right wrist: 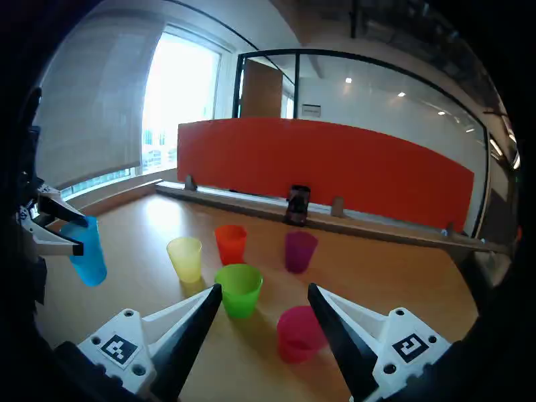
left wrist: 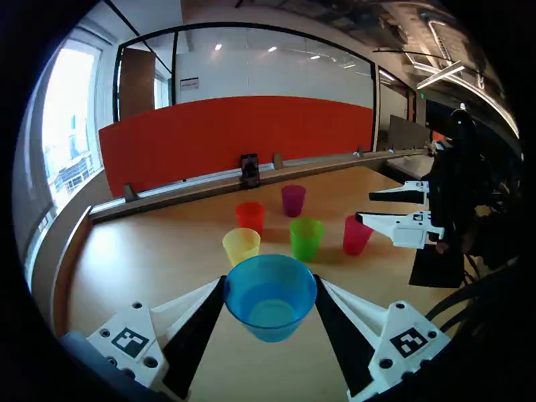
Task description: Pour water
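Blue cup [left wrist: 270, 301] pinched on both sides by left gripper [left wrist: 268, 281], at near end of wooden table [left wrist: 154, 248], water inside. Right gripper [right wrist: 263, 288] spread wide, gripping nothing, pink cup [right wrist: 299, 333] in the gap. Farther: yellow [left wrist: 241, 244], green [left wrist: 306, 238], red [left wrist: 250, 216], purple [left wrist: 293, 199] cups.

Light wood table [left wrist: 154, 248], five plastic cups standing upright on it, none touching each other. Using the green cup [left wrist: 306, 238] as reference, left gripper view: the yellow cup [left wrist: 241, 246] is just beside it on the left, the red-orange cup [left wrist: 250, 216] behind-left, the purple cup [left wrist: 293, 199] behind it and closest to the far edge, and the pink cup [left wrist: 356, 235] near on the right. A raised wooden rail [left wrist: 201, 191] runs along the table's far edge, well behind the green cup, with a small dark device [left wrist: 249, 169] standing upright at it, roughly in line behind the red-orange cup.
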`<state>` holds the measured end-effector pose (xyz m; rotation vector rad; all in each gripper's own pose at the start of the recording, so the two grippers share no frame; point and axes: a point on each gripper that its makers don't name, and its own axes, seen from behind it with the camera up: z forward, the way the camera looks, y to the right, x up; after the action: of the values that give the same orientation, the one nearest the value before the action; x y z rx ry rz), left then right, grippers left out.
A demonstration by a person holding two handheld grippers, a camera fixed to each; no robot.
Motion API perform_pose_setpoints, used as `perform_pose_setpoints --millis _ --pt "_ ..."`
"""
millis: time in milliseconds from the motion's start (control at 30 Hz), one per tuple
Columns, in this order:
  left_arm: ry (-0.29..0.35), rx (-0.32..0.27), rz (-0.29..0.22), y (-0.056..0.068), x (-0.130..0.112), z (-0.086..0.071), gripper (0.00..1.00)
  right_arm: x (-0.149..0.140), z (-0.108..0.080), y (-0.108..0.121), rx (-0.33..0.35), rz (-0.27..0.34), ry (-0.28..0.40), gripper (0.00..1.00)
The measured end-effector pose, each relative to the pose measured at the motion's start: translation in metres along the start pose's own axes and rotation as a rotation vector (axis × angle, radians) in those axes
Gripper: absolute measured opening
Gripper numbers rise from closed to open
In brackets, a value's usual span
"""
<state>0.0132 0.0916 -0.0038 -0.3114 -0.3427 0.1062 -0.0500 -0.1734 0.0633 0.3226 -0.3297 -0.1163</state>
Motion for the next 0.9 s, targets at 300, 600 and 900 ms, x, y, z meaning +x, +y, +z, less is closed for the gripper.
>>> perform_pose_setpoints --millis 300,600,900 --pt "-0.005 0.019 -0.017 -0.009 -0.007 -0.016 0.9 -0.01 0.024 -0.02 0.022 -0.022 -0.047 1.0" --pt "-0.002 0.032 -0.033 -0.019 -0.01 -0.024 0.9 -0.028 0.043 -0.036 0.038 -0.036 -0.112 1.0" --pt "-0.007 0.042 -0.05 -0.03 -0.017 -0.026 0.9 -0.044 0.062 -0.037 0.0 -0.028 -0.18 1.0"
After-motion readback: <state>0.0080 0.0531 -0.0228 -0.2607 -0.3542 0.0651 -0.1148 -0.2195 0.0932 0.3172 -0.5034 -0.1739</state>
